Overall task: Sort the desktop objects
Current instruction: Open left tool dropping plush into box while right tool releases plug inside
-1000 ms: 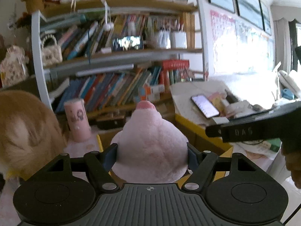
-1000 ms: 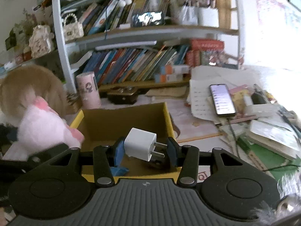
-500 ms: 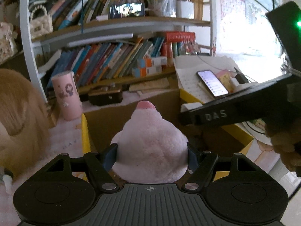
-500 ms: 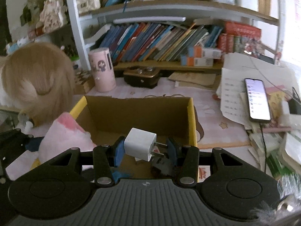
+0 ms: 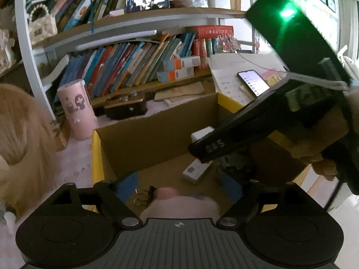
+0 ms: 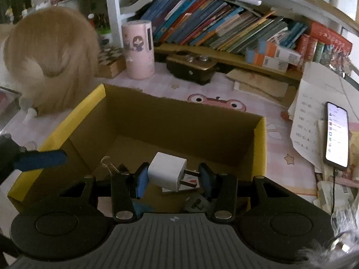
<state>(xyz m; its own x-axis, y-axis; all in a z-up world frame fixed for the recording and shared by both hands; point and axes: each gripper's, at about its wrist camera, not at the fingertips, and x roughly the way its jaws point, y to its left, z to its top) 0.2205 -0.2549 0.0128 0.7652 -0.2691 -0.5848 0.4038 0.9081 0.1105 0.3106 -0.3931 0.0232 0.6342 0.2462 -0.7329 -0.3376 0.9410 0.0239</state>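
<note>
The left tool (image 5: 179, 185) is spreading its jaws over the open cardboard box with yellow outer sides (image 5: 157, 132), and the soft pink plush toy (image 5: 179, 204) that sat high and pinched between its blue pads a second ago has sunk to the very near edge of the left wrist view, its pads no longer pressing on it. The toy reads as released and dropping into the near part of the box, so that item's sorting looks all but finished. The left tool has also come forward and down since then, from in front of the box to above its inside.

The right tool (image 6: 172, 177) remains pressed together on the small white plastic plug adapter with two metal prongs (image 6: 167, 173), one blue pad on its body and the other against the prongs. It has swung in over the box too; the adapter hangs above the box floor, not yet let go. Releasing it seems the likely next step.

On the box floor lie a metal binder clip (image 6: 110, 163) at the near left and a white oblong item (image 5: 196, 170) further right. Beyond the box, on the pink patterned surface (image 6: 280, 143), stand a pink cylindrical canister (image 6: 139, 49) and, to the far right, a lit smartphone (image 6: 336, 134) on papers.
</note>
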